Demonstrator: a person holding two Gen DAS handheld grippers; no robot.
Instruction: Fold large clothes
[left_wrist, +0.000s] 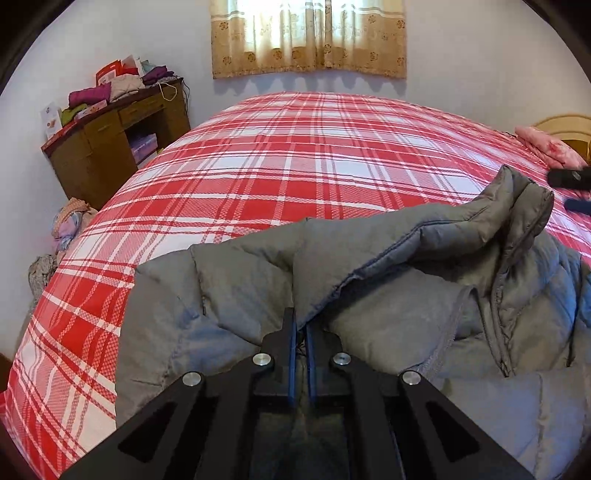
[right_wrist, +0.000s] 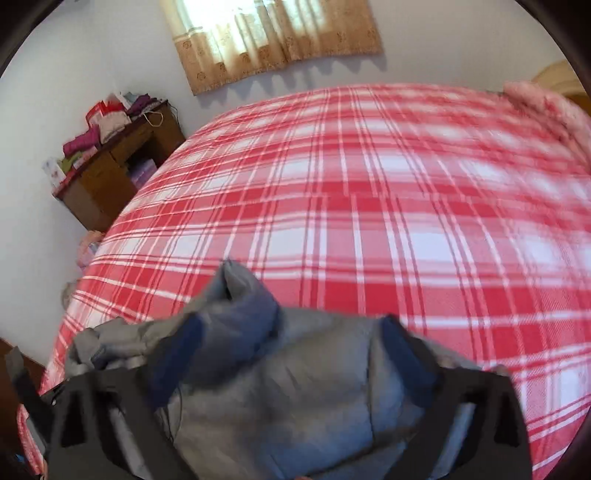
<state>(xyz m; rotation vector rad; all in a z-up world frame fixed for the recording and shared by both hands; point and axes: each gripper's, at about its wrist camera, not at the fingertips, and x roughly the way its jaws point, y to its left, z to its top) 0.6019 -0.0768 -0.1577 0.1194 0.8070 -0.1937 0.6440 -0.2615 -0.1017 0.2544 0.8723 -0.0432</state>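
Folding is barely begun: my left tool pinches the rumpled grey jacket on the bed; my right tool, fingers apart, straddles its bulk.

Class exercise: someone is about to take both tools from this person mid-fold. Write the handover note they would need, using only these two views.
Left tool: shut on a fold of the grey puffer jacket, pinching the fabric between its blue pads.
Right tool: open, jaws wide on either side of a bunched part of the jacket, not closed on it; this view is blurred.
Jacket: lies crumpled at the near edge of the bed, on the red plaid bedspread; its collar sticks up on the right.
Done: no neat fold is visible yet.
Left: probably close the right tool, spread the jacket flat, then fold it.
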